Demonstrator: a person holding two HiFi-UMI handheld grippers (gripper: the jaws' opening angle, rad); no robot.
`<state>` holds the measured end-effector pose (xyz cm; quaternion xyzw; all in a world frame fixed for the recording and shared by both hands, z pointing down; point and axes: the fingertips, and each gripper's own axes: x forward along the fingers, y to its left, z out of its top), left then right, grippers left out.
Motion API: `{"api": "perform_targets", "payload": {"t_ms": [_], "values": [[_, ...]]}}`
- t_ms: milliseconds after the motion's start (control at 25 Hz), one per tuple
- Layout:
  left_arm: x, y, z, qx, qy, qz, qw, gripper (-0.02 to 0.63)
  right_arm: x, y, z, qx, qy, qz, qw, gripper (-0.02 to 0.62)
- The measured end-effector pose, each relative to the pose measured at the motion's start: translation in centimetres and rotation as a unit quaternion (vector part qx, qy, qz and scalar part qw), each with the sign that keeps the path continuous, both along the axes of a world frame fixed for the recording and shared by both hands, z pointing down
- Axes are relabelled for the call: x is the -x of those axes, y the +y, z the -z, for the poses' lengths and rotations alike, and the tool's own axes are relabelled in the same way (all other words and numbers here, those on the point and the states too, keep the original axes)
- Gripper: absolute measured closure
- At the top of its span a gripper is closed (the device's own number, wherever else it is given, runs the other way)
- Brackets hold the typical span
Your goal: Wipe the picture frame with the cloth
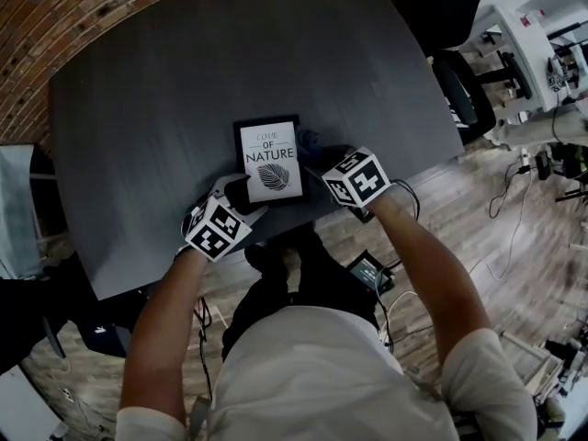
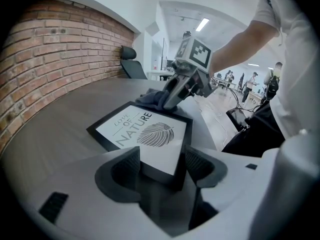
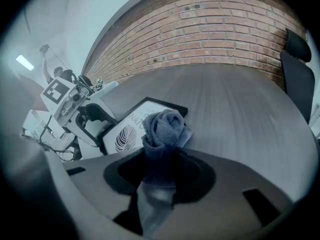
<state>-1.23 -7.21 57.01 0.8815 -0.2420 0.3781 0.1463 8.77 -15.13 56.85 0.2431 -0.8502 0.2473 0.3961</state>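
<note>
Blue-grey cloth (image 3: pixel 166 129) is bunched between the right tongs (image 3: pixel 162 170), which are clenched on it so that a soft, rounded wad sticks out past the tips and only fabric, not hard plastic, meets the glass. That wad sits at the right border of the picture frame (image 1: pixel 268 159), near its far corner, and seems to touch the black edge; I judge the wiping to be under way along that side. The left tongs (image 2: pixel 162 160) come in from the person's side and straddle the frame's near corner, with both pads apparently pressed against its edges. That grasp looks meant to pin the light frame so the rubbing cannot slide it about. The frame lies flat and face up, its leaf print readable from the person's seat, close to the near edge of the dark worktop (image 1: pixel 230 53), within easy reach of both arms. Most of the glass has no cloth on it now. Beyond the worktop's far side runs a brick wall (image 1: pixel 55 26).
</note>
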Motion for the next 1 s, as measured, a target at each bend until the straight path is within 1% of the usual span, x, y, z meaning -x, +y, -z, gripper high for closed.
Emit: {"api": "perform_targets", "payload": {"t_ms": [360,480,640,880,1000], "values": [[0.1,-0.1,0.0,-0.001,0.001,0.011,0.9999,0.319,-0.5,3.9,0.0,0.004,-0.003,-0.006,1.000,0.448],[0.0,-0.3,0.1,-0.007,0.004,0.012,0.9999,0.319,-0.8,4.8,0.0,0.005,-0.006,-0.015,1.000,0.448],[0.1,-0.2,-0.1,-0.005,0.001,0.015,0.9999,0.320,-1.0,6.1,-0.1,0.004,-0.009,-0.029,1.000,0.448],[0.2,-0.2,0.0,-0.003,-0.002,0.020,0.9998,0.321,-1.3,7.9,0.1,0.000,-0.001,-0.032,0.999,0.448],[0.2,-0.2,0.1,-0.006,0.000,0.020,0.9998,0.321,-1.4,8.8,0.1,-0.004,0.006,-0.026,1.000,0.448]]}}
